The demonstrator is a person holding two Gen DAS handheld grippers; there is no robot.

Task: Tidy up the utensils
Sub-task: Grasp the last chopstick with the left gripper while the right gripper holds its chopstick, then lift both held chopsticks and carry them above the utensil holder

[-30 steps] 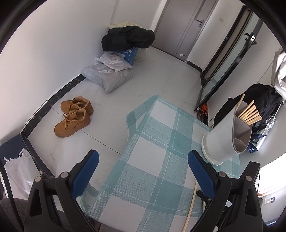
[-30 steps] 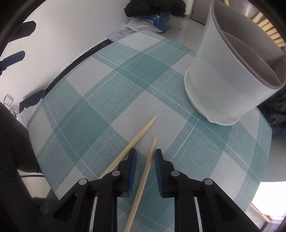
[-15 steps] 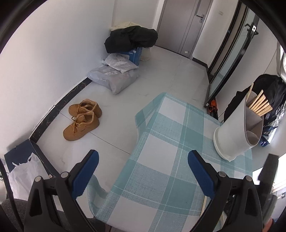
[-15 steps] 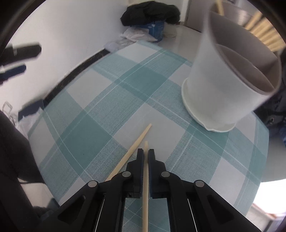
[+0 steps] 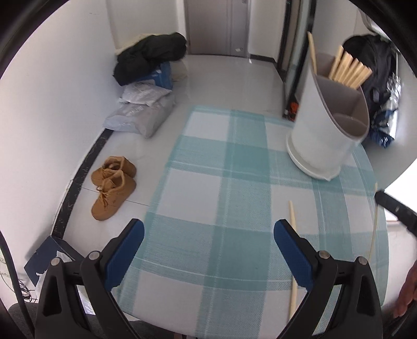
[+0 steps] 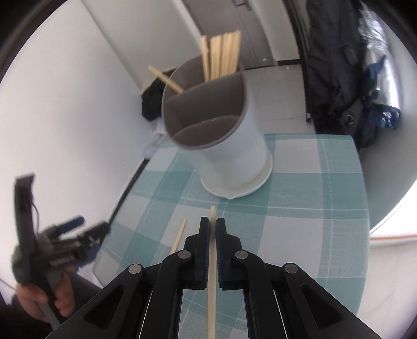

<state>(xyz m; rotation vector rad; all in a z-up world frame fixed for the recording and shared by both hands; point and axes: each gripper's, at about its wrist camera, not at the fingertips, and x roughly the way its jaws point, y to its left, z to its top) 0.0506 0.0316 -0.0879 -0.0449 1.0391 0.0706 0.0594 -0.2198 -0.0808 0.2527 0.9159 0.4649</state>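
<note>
Right wrist view shows our right gripper, spread around the chopstick a second ago, now clamped on it, lifted before the holder. Only the left wrist view shows our left gripper gaping over the checked tablecloth, another chopstick lying there, shoes on the floor.

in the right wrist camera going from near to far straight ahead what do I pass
right gripper shut on a chopstick → white utensil holder on the checked tablecloth → bundle of chopsticks in its far compartment → door at the back
</note>
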